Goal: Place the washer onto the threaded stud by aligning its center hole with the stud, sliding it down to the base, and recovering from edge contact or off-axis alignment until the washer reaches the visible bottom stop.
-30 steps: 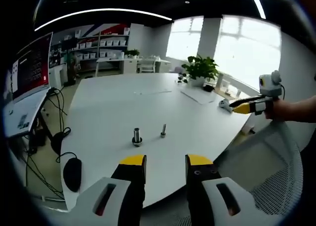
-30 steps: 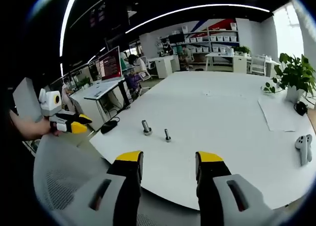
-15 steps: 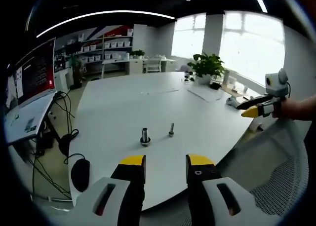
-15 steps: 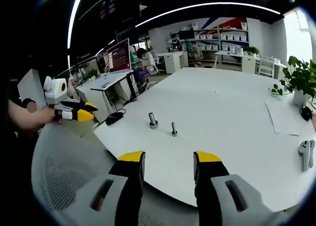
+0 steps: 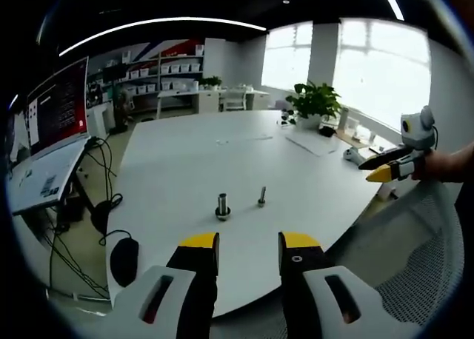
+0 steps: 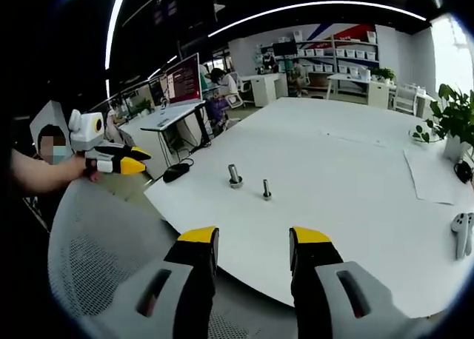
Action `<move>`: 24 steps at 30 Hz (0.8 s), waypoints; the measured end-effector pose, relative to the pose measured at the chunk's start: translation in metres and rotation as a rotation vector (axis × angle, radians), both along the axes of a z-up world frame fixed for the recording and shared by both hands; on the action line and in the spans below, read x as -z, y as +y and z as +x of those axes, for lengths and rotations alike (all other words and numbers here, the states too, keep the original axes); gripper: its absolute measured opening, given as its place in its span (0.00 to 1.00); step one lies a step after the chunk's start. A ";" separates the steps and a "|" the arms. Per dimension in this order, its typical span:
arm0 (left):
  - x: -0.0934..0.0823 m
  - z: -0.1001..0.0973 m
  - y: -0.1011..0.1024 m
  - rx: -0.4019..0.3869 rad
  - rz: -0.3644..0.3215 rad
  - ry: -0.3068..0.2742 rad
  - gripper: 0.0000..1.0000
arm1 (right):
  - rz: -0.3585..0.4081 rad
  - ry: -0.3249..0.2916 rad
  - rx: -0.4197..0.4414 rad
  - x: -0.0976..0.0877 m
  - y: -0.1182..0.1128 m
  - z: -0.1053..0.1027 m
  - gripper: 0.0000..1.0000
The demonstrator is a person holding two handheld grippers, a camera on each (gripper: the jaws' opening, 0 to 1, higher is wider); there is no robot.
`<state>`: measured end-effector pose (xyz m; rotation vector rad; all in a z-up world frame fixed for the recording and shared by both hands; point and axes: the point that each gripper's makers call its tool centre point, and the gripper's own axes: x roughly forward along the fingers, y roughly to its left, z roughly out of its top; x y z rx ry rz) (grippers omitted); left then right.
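Two upright metal pieces stand near the front edge of the white table: a thick threaded stud with a wider ring at its foot, and a thinner bolt just to its right. The right gripper view shows the same stud and bolt. Whether the ring is a loose washer is too small to tell. My left gripper is open and holds nothing, well short of the table edge. My right gripper is open too, over the mesh chair. Each gripper shows in the other's view: the right gripper and the left gripper, both hand-held.
A grey mesh chair back sits between me and the table. A black mouse and cables lie at the table's left. A potted plant, papers and a white controller sit on the far side. Desks with a monitor stand left.
Both views have drifted a little with the hands, so the stud and bolt sit slightly shifted in each picture. The pieces themselves have not moved, and both jaw gaps are unchanged.
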<state>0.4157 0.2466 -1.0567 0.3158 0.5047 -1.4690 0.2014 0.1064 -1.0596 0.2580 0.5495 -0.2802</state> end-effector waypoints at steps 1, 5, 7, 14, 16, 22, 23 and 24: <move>0.000 0.000 0.000 -0.001 -0.002 0.000 0.30 | 0.000 0.000 0.000 0.000 0.000 0.000 0.41; -0.001 0.000 0.000 -0.005 -0.003 0.002 0.30 | 0.003 0.011 -0.002 0.002 0.000 0.000 0.41; -0.003 -0.002 0.000 -0.006 -0.005 0.003 0.30 | 0.002 0.017 -0.005 0.004 0.000 0.000 0.41; 0.002 0.000 0.001 0.001 0.008 0.002 0.30 | 0.005 0.016 -0.004 0.005 0.000 0.000 0.41; 0.002 0.001 0.001 -0.007 0.010 0.005 0.30 | 0.005 0.016 -0.005 0.004 0.001 0.000 0.41; 0.004 0.001 0.002 -0.012 0.018 0.004 0.30 | 0.009 0.018 -0.010 0.006 0.002 0.000 0.40; 0.005 0.003 0.002 -0.012 0.019 -0.002 0.30 | 0.008 0.018 -0.011 0.005 0.002 0.000 0.40; 0.005 0.004 0.003 -0.015 0.021 -0.003 0.30 | 0.004 0.019 -0.013 0.003 0.003 0.000 0.40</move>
